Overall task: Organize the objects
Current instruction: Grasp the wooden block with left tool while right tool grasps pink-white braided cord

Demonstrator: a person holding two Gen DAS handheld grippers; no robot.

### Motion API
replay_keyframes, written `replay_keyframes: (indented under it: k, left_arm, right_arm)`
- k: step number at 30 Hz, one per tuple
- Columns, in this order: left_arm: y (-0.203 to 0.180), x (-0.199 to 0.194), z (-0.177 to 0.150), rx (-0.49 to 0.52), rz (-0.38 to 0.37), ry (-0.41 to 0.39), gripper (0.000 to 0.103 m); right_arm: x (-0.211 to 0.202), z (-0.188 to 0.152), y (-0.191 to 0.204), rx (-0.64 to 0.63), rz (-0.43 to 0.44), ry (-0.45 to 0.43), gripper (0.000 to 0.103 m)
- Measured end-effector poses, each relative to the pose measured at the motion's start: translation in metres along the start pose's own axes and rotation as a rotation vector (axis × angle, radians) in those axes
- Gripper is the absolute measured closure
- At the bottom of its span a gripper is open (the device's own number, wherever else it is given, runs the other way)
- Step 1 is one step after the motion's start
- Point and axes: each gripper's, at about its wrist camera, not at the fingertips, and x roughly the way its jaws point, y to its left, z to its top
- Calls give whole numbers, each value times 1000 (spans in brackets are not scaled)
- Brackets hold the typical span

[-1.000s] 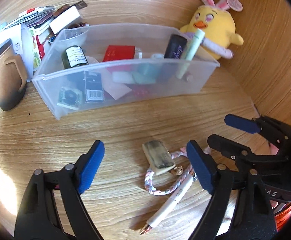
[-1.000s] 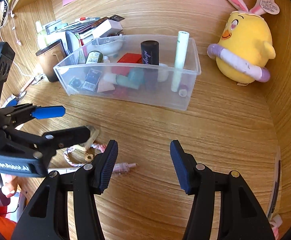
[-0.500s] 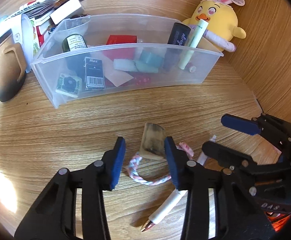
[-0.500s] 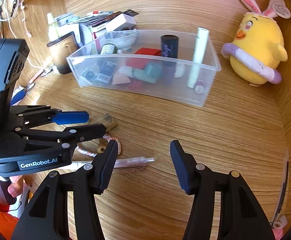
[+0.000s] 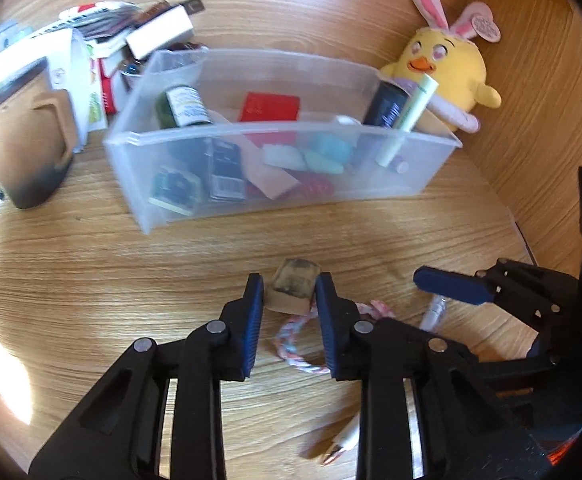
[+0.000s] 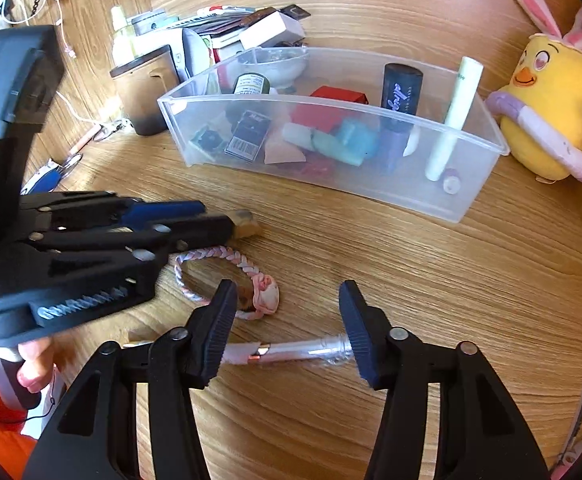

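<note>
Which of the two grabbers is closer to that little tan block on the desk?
Left. The left gripper has its jaws on either side of the tan block. The right gripper sits off to the side, open over the pen.

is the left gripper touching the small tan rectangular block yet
Touching. The left wrist view shows the left gripper with both blue pads against the small tan rectangular block, no gap visible.

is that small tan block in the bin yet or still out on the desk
Out. The small tan rectangular block sits on the wooden desk in front of the clear plastic bin, between the left tongs, which are closed on its sides.
</note>
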Motion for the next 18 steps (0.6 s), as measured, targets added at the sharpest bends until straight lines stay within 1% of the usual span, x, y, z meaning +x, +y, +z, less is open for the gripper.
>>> replay_keyframes:
  k: [1,4,7,9,10,11,15,18]
  left_arm:
    - [3,-1,0,-2,6,-3,77]
    - [13,-1,-3,-13,23,2,77]
    - [21,1,-7,-21,32,18,77]
    - [26,4,-11,-24,28,34,77]
    - [27,3,-11,-20,26,33,77]
    - [27,1,-12,-13,29,32,77]
    - [25,3,-12,1,37,34,77]
    - [23,5,-10,13,44,35,77]
  right_arm:
    - [1,0,0,0,-1,5,67]
    - [7,2,0,7,-4,22,80]
    - [9,3,0,6,-24,22,85]
    - [9,5,0,8,-27,21,87]
    - [10,5,0,7,-31,21,90]
    - [10,6,0,8,-42,20,92]
    - [10,8,-1,21,-43,13,92]
    - [2,11,-1,29,-29,-13,92]
